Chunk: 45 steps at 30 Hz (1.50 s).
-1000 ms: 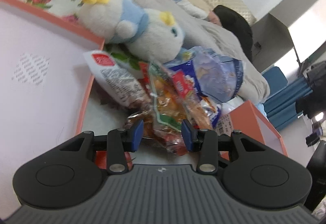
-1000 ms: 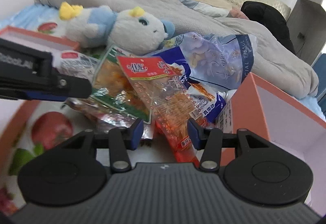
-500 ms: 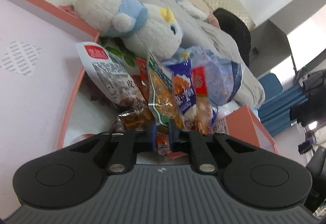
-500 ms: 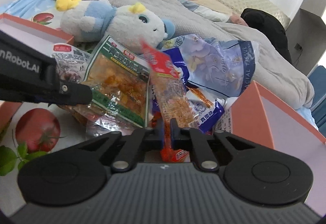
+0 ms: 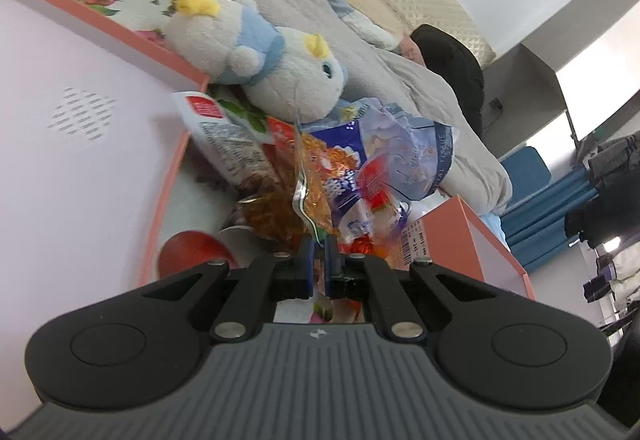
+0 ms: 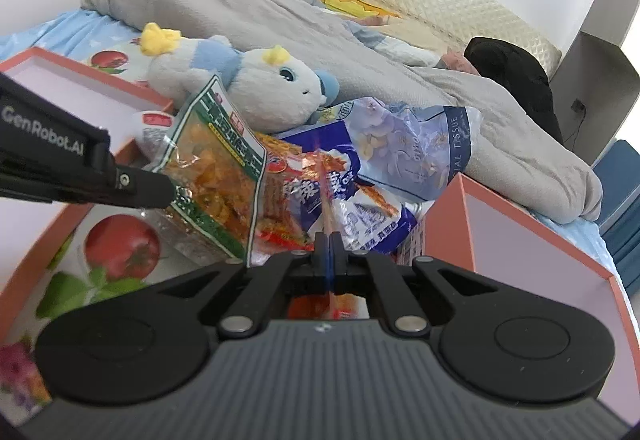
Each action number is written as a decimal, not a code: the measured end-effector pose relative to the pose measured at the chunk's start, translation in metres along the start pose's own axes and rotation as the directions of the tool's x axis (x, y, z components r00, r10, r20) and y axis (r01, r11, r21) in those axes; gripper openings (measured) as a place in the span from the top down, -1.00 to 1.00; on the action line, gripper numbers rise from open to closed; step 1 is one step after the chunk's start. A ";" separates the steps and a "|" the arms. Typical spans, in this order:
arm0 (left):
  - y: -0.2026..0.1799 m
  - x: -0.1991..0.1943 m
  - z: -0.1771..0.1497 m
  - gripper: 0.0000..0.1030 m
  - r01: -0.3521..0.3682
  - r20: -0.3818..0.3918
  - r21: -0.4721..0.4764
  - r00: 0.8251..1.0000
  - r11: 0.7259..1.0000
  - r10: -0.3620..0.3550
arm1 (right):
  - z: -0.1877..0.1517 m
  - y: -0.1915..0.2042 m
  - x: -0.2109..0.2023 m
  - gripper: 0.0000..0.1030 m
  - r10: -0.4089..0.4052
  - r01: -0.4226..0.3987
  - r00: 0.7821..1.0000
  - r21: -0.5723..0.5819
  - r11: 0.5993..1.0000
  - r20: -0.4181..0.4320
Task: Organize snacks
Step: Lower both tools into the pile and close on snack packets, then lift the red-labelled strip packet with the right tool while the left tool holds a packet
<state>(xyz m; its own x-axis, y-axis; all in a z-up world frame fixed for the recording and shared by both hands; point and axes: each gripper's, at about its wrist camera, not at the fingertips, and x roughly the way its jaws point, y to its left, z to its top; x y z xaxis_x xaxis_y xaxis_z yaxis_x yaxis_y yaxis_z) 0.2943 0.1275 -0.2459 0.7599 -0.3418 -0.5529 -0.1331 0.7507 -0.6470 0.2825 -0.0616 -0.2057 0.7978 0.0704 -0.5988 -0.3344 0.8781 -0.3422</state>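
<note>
A pile of snack packets lies on the tomato-print sheet between two boxes. My left gripper (image 5: 319,244) has its jaws closing on the lower edge of a green-bordered packet of orange snacks (image 5: 310,176), the pads pressing on it. It holds the packet lifted and nearly edge-on. The right wrist view shows that green-bordered packet (image 6: 216,168) raised at the left gripper (image 6: 160,192). My right gripper (image 6: 329,240) is shut on a red clear packet (image 6: 325,196), held upright and edge-on. A blue snack bag (image 6: 360,200) and a white packet with a red label (image 5: 224,148) remain in the pile.
An open pink box with an orange rim (image 5: 80,112) stands left of the pile, and a second pink box (image 6: 520,240) stands at the right. A plush toy (image 6: 256,88) and a tissue pack (image 6: 420,144) lie behind the snacks. Beyond them a grey duvet (image 6: 280,12) covers the bed.
Both grippers went from open around the packets to shut on them. They then rose, lifting the green-bordered packet and the red packet up out of the pile.
</note>
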 end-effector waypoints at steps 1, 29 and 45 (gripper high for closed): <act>0.002 -0.005 -0.002 0.90 -0.007 0.001 -0.004 1.000 1.000 0.007 | -0.001 0.001 -0.005 0.95 0.000 0.000 1.000 -0.004 1.000 0.001; 0.018 -0.078 -0.061 0.91 -0.056 -0.075 -0.027 0.996 0.998 0.053 | -0.049 0.050 0.022 0.35 -0.131 0.108 0.988 -0.245 0.963 -0.078; 0.020 -0.094 -0.067 0.91 -0.061 -0.114 -0.017 0.992 0.998 0.059 | -0.056 0.052 0.037 0.95 -0.157 0.118 0.979 -0.265 0.957 -0.131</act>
<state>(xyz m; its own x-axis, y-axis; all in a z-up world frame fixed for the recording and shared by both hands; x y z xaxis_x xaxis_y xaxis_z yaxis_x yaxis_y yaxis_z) 0.1778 0.1371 -0.2418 0.6732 -0.3592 -0.6464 -0.1899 0.7608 -0.6206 0.2664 -0.0393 -0.2858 0.7678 -0.1308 -0.6272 -0.3588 0.7232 -0.5901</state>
